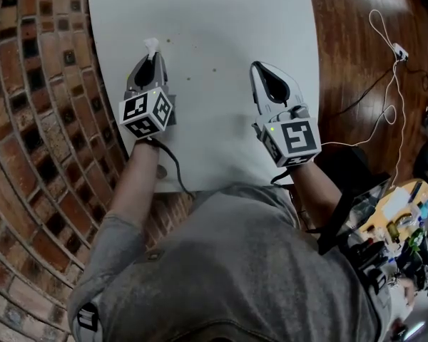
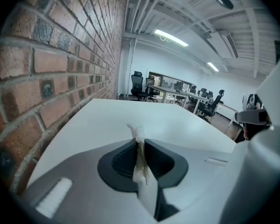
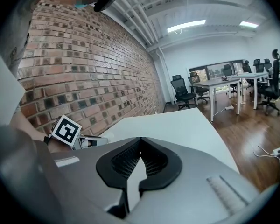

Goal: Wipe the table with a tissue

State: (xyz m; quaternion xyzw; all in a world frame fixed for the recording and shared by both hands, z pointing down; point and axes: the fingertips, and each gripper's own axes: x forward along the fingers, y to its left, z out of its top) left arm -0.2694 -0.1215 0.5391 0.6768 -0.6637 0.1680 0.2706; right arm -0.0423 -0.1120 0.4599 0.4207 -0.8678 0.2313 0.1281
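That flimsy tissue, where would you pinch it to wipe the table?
Grip the tissue mid-bunch, as the left gripper clamps it now: jaws closing from either side, a tuft poking past the tips. Being limp, it probably wipes only with that free end on the table.

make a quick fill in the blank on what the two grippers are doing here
1. The left gripper is shut on a ____.
2. The right gripper is shut and holds ____.
3. Both grippers are over a white ____.
Missing words: tissue; nothing; table.
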